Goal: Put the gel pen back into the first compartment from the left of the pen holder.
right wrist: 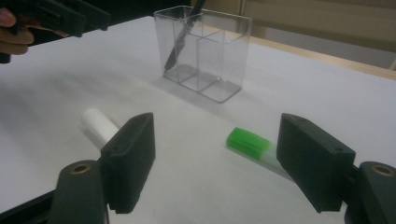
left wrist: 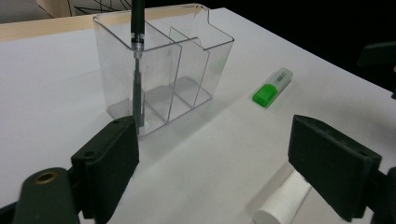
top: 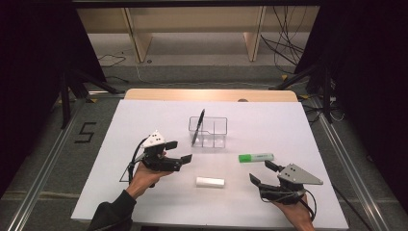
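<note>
So far one down: the black pen (top: 197, 127) is already standing tilted in the end compartment of the clear organizer (top: 214, 131). Still lying on the white worktop (top: 144, 120) are the green highlighter (top: 256, 157) and the white tube (top: 210, 182) (a glue stick, maybe), both well apart from the organizer. The right tongs (top: 263, 173) sit just beside the highlighter, spread wide with nothing between them. The left tongs (top: 179, 151) are spread and empty too, near the tube.
</note>
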The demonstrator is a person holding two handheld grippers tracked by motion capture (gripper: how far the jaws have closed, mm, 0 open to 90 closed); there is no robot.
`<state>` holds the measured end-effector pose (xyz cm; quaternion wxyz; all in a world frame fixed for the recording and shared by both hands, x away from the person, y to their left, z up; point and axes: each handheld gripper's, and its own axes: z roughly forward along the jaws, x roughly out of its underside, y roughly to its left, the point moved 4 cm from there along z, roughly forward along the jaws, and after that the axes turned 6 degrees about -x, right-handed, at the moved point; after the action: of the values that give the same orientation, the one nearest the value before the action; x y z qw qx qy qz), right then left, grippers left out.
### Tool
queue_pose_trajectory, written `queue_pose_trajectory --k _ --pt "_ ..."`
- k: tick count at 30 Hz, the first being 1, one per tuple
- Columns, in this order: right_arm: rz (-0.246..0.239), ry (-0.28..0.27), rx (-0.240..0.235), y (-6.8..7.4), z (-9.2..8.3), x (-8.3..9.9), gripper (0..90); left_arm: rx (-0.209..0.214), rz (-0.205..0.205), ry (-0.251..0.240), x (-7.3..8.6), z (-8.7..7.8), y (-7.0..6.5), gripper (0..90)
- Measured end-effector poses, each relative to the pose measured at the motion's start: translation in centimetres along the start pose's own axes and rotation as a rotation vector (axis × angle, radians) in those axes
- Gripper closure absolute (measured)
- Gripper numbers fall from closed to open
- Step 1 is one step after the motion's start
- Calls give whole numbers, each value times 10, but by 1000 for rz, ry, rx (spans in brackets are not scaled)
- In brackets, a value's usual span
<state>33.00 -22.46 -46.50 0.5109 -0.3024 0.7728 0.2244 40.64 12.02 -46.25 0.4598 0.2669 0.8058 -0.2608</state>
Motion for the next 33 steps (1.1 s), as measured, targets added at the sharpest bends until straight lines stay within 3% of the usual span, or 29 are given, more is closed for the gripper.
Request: queue_pose_trajectory --k 7,12,23,26,33 --pt "24 13 25 -13 3 -4 317 3 5 7 12 -8 0 160" --pt "47 37 36 -23 8 -6 318 -8 35 15 16 -11 -1 159" --pt "90 54 77 -45 11 -9 335 -19 25 13 22 -20 2 159" --pt "101 60 99 -53 11 -10 350 -33 33 11 25 -23 6 159" --pt "128 77 138 -72 14 -11 417 -48 10 8 31 -33 13 159"
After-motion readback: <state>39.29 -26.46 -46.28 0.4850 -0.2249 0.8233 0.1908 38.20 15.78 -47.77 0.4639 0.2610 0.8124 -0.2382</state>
